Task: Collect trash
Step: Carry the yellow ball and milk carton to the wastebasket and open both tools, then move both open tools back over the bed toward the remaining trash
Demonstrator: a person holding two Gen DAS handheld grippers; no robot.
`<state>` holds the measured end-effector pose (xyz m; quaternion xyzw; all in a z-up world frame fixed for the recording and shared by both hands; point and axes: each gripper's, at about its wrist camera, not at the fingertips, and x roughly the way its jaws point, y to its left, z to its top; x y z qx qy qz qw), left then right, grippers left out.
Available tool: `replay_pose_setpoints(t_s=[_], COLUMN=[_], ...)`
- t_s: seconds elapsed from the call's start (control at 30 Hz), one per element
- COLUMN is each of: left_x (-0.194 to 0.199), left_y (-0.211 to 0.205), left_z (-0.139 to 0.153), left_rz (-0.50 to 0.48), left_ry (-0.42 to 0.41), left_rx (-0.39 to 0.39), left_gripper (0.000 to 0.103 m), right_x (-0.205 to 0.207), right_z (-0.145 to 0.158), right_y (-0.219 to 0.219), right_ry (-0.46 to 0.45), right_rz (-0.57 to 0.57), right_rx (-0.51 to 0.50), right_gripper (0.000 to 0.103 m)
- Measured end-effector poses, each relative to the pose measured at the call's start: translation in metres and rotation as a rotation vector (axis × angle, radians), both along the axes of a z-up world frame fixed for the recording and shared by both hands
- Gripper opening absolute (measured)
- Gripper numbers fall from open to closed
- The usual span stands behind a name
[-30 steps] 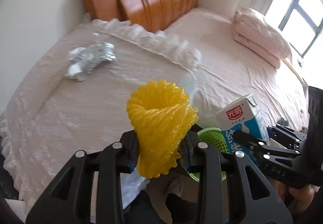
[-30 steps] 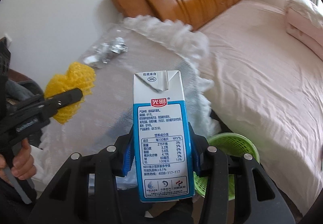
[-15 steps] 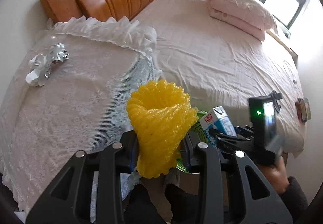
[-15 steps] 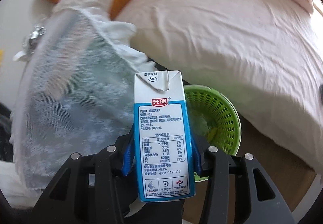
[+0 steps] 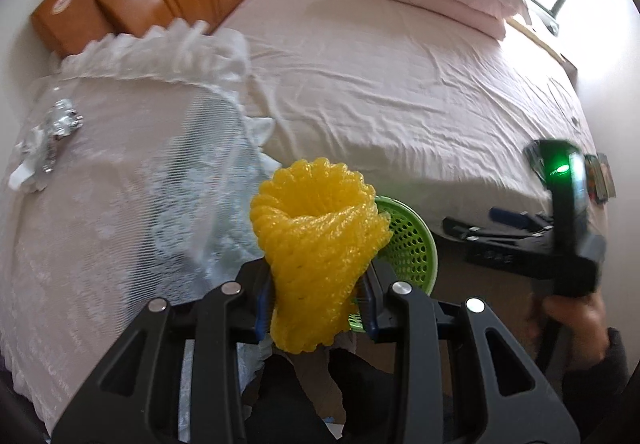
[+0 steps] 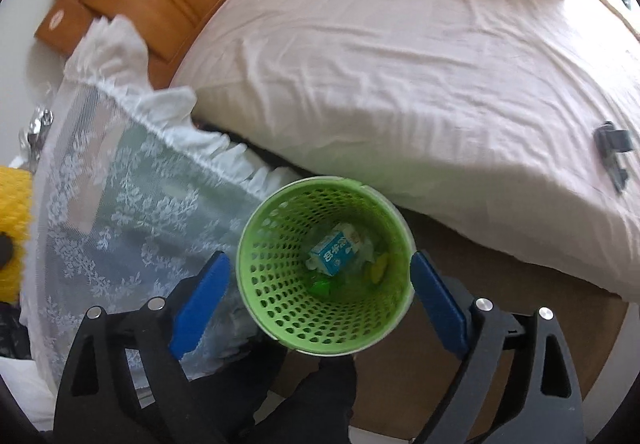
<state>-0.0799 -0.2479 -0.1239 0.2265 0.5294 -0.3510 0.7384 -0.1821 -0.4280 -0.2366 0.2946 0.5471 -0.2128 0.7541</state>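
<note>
Yellow foam net [image 5: 320,256] sits pinched between the left tongs [image 5: 316,304], held up beside the green bin [image 5: 412,244], near the lace-covered counter [image 5: 100,204]. The right tongs [image 6: 320,300] hang spread wide and hold nothing, directly over the bin, where a blue carton [image 6: 334,249] lies on the bottom. Crumpled foil [image 5: 44,140] rests on the counter.

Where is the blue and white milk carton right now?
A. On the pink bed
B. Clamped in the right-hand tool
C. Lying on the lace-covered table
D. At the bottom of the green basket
D: the milk carton lies inside the green basket, while the right gripper hangs above it with its jaws wide apart and empty.
</note>
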Motion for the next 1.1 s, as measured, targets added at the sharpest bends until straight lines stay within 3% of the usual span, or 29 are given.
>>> replay_pose_setpoints(t_s=[0.13, 0.17, 0.2, 0.27, 0.37, 0.83, 1.1], left_x=[-0.011, -0.014, -0.017, -0.024, -0.031, -0.027, -0.005], left_y=[-0.02, -0.023, -0.026, -0.031, -0.035, -0.021, 0.013], left_z=[-0.016, -0.018, -0.02, -0.02, -0.016, 0.0, 0.013], left_rz=[-0.062, -0.072, -0.082, -0.1, -0.127, -0.089, 0.023], left_ry=[0.05, 0.056, 0.063, 0.063, 0.056, 0.041, -0.004], left_rx=[0.018, 0.019, 0.018, 0.013, 0.002, -0.036, -0.062], left_gripper=[0.042, 0.052, 0.067, 0.084, 0.093, 0.095, 0.095], right_x=[-0.017, -0.019, -0.023, -0.027, -0.031, -0.027, -0.01], right_z=[0.025, 0.03, 0.036, 0.044, 0.052, 0.056, 0.066], right_y=[-0.006, -0.007, -0.008, -0.01, -0.013, -0.003, 0.014], right_ry=[-0.002, -0.005, -0.008, -0.016, -0.027, -0.031, -0.056], right_rz=[-0.01, -0.012, -0.014, -0.024, -0.034, -0.019, 0.023], right_rx=[-0.084, -0.095, -0.105, -0.122, -0.126, -0.103, -0.103], right_gripper=[0.097, 0.097, 0.098, 0.098, 0.098, 0.098, 0.098])
